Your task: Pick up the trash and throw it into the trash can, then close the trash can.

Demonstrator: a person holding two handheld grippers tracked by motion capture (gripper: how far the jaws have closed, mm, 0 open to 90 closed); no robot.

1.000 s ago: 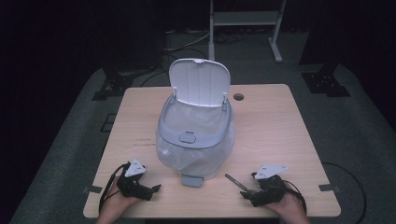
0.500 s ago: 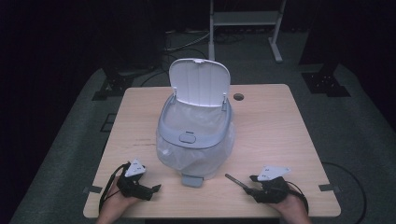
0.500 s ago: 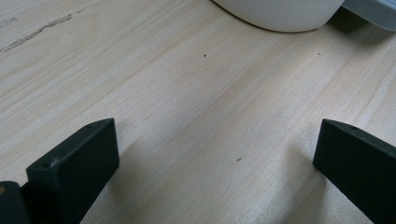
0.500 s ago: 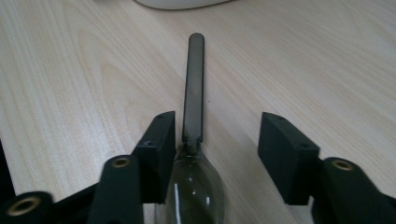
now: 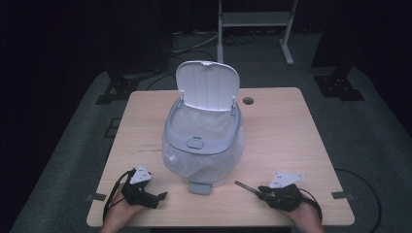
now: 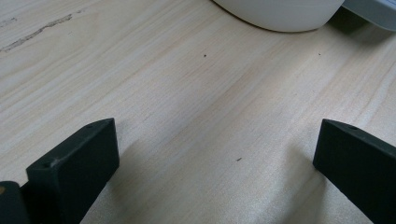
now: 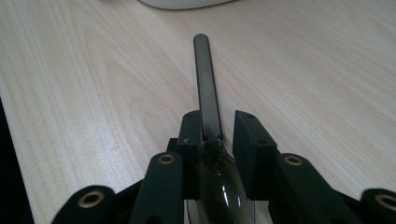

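Observation:
A white pedal bin (image 5: 204,145) lined with a clear bag stands mid-table, its lid (image 5: 208,86) raised upright. My left gripper (image 5: 160,199) rests near the front left edge. Its jaws are open and wide apart over bare wood (image 6: 215,154), with the bin's base (image 6: 280,11) ahead of them. My right gripper (image 5: 260,191) lies at the front right, shut on a dark spoon (image 5: 244,186). In the right gripper view the spoon's handle (image 7: 207,79) sticks forward from between the jaws (image 7: 219,128) toward the bin, and its bowl sits behind them.
The bin's grey pedal (image 5: 199,187) juts out toward the front edge between my hands. The wooden table (image 5: 282,126) has a cable hole (image 5: 248,101) behind the bin and a dark scuff (image 5: 150,145) at its left. A metal stand (image 5: 255,19) stands beyond the table.
The right gripper has sunk a little toward the front edge with the spoon still in it. The left gripper and the bin have stayed put.

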